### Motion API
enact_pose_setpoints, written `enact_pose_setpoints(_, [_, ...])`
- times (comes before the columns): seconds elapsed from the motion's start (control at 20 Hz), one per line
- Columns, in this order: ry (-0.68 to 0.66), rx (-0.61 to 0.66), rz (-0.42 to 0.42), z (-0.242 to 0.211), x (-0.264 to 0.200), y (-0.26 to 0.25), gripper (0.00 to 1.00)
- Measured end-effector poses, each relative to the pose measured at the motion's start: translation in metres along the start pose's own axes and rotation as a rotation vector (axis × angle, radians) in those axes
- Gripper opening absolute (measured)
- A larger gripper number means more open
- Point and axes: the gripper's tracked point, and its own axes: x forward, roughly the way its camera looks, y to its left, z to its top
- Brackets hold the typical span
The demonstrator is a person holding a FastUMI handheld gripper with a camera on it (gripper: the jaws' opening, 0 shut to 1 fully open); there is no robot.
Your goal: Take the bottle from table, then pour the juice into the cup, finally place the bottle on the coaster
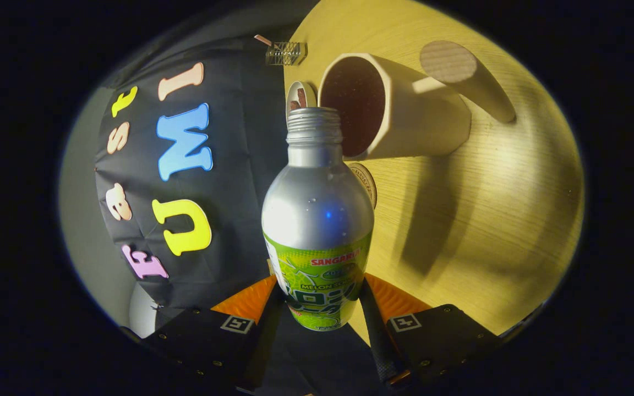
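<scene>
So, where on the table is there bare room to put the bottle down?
The claw is shut on the bottle. The widest bare table lies beyond the fingers, on the cup's base side. It is crowded around the cup's mouth, where the coaster, the wooden cylinder and a small round thing sit close.

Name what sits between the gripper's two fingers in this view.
The bottle sits between the gripper fingers, clamped at its green label, its open neck pointing toward the cup, as the gripper view shows.
</scene>
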Motion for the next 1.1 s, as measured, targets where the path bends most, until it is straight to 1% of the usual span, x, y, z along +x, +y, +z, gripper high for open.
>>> enact_pose_setpoints(0.25, [-0.02, -0.182, -0.069, 0.0, 0.004, -0.012, 0.75])
enact_pose_setpoints(0.35, [-0.025, -0.239, -0.081, 0.003, 0.005, -0.012, 0.75])
enact_pose_setpoints(0.55, [-0.06, -0.368, -0.138, 0.01, 0.004, -0.018, 0.75])
enact_pose_setpoints(0.75, [-0.102, -0.552, -0.223, 0.018, 0.007, -0.025, 0.75])
enact_pose_setpoints(0.85, [-0.13, -0.618, -0.241, 0.026, 0.009, -0.023, 0.75])
enact_pose_setpoints(1.1, [-0.198, -0.737, -0.268, 0.034, 0.017, -0.01, 0.75])
